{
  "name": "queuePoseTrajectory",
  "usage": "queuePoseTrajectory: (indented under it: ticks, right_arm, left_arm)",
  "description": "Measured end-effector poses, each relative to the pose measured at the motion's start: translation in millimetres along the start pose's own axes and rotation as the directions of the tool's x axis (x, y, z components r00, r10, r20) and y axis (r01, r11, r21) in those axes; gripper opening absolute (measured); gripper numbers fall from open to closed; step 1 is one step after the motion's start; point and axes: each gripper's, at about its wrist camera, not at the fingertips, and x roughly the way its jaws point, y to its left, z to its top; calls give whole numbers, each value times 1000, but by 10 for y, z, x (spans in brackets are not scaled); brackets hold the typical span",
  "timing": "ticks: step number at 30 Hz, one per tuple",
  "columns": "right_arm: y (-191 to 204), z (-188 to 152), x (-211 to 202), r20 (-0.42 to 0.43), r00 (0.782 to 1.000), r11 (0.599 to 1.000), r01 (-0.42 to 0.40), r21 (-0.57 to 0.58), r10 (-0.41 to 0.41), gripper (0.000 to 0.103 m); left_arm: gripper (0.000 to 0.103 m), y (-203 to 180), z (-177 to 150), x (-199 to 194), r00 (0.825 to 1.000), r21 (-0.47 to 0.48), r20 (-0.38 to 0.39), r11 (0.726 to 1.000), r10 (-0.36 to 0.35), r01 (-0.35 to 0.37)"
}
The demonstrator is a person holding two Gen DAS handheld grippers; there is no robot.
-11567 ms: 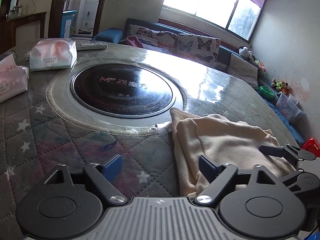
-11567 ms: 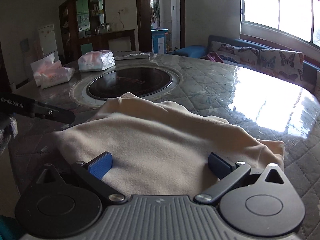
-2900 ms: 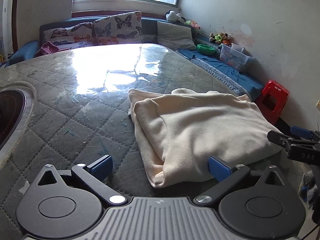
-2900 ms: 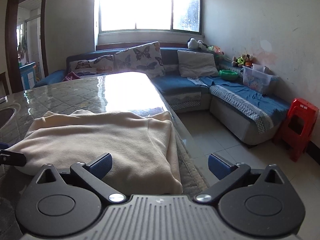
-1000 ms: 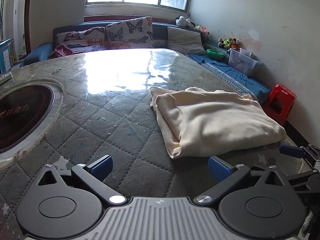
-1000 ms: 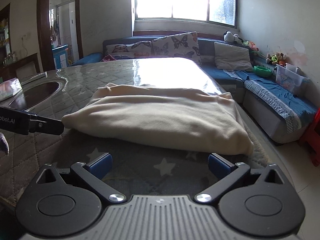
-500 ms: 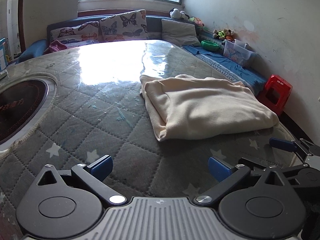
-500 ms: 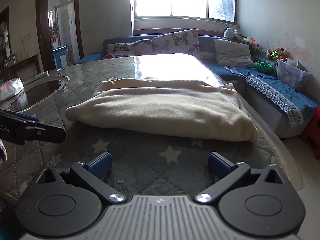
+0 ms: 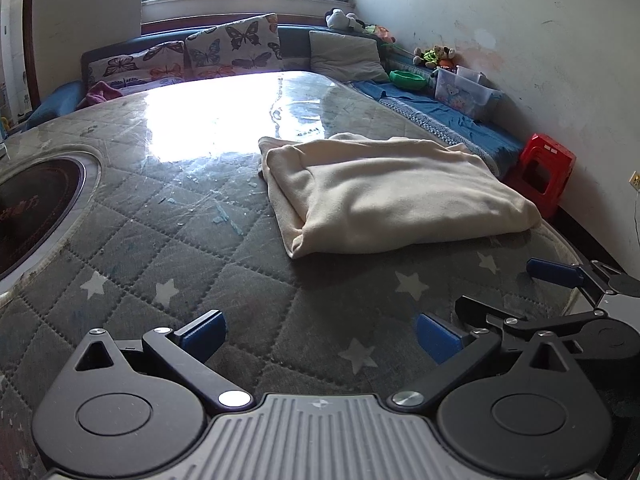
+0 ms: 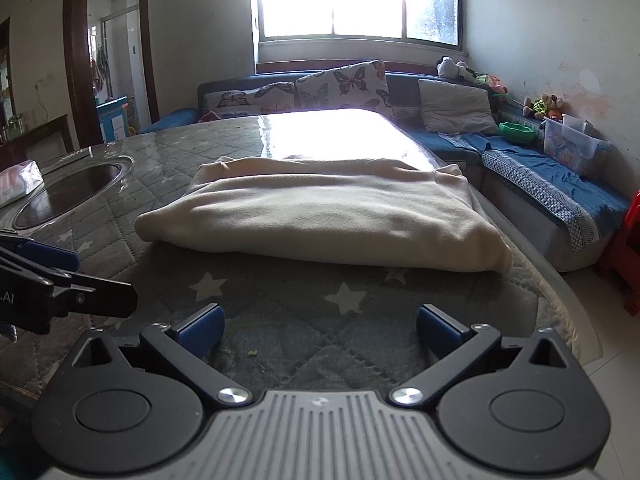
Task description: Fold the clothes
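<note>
The cream garment (image 9: 394,192) lies folded into a thick, soft rectangle on the quilted, star-printed table cover (image 9: 248,292), toward the table's right-hand edge nearest the sofa, and nothing touches it. We judge the folding finished: the layers sit stacked with one rounded fold facing us and the looser edges tucked along the left side, so it rests as a bundle that needs no holding. Our left gripper (image 9: 318,334) hovers low over the cover with its jaws spread wide and nothing between them, well short of the garment. Our right gripper (image 10: 318,326) is likewise wide apart and empty, just in front of the bundle's near edge; we read both as standing clear so the fold is not disturbed. Off to the left, the dark round inset (image 9: 30,210) in the tabletop holds nothing that we can see, and a plastic-wrapped tissue pack (image 10: 18,182) sits beyond it. Past the table, on the blue sofa (image 10: 540,168), a green bowl (image 10: 518,131) looks empty from here, and a clear plastic storage box (image 10: 572,140) stands beside it, its contents too small to tell.
</note>
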Motion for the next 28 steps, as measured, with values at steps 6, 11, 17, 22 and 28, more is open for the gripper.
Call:
queuePoseTrajectory:
  ticks: [6, 11, 17, 22, 28]
  right_arm:
    - [33, -10, -41, -5, 1000, 1000, -1, -3, 1, 103]
    - [71, -26, -63, -5, 1000, 1000, -1, -6, 1, 103]
    - [111, -42, -91, -5, 1000, 1000, -13, -12, 13, 103]
    - [141, -55, -118, -3, 1000, 1000, -25, -13, 24, 103]
    - [155, -63, -162, 5, 1000, 1000, -27, -4, 27, 103]
  left_arm:
    - [103, -21, -41, -19, 1000, -2, -3, 1000, -1, 1]
    - [103, -48, -66, -39, 1000, -5, -1, 1000, 0, 0]
    - [103, -59, -90, -84, 1000, -7, 10, 1000, 10, -10]
    - [103, -69, -109, -122, 1000, -7, 19, 1000, 16, -15]
    - [103, -83, -126, -173, 999, -10, 35, 1000, 23, -23]
